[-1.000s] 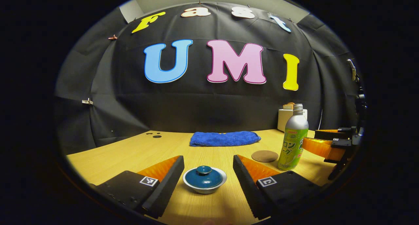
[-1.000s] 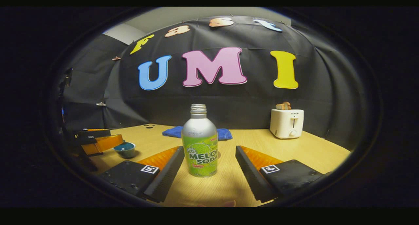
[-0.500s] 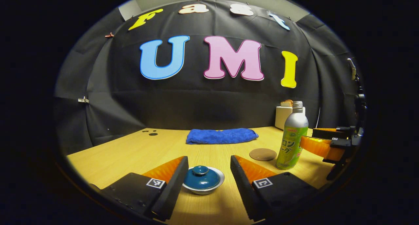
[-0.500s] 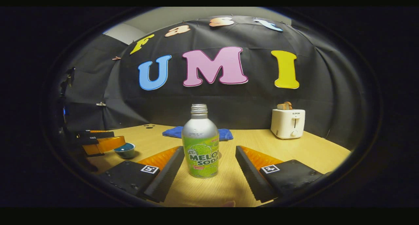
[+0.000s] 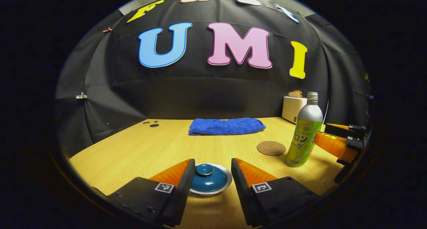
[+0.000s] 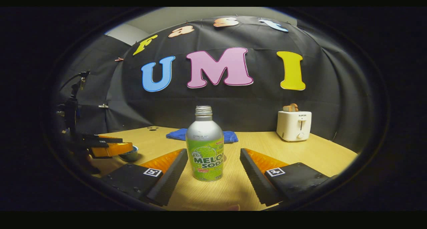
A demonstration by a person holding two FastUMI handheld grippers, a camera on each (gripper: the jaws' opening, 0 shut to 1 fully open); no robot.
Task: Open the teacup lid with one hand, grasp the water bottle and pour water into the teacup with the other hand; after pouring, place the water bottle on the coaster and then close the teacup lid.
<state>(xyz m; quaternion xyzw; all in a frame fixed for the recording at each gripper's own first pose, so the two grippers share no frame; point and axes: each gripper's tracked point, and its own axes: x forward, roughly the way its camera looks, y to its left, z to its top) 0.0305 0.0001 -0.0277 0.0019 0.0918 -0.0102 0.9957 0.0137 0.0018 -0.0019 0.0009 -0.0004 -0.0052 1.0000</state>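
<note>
L gripper moved in, straddling teacup lid.

Wooden table, lit warm from above. Black cloth wall behind and to both sides. White toaster far right; blue towel centre back.

The teacup, pale-rimmed, sits on the table with its teal knobbed lid on. The bottle, silver with a green label and uncapped, stands upright, just beside the round brown coaster lying flat.
</note>
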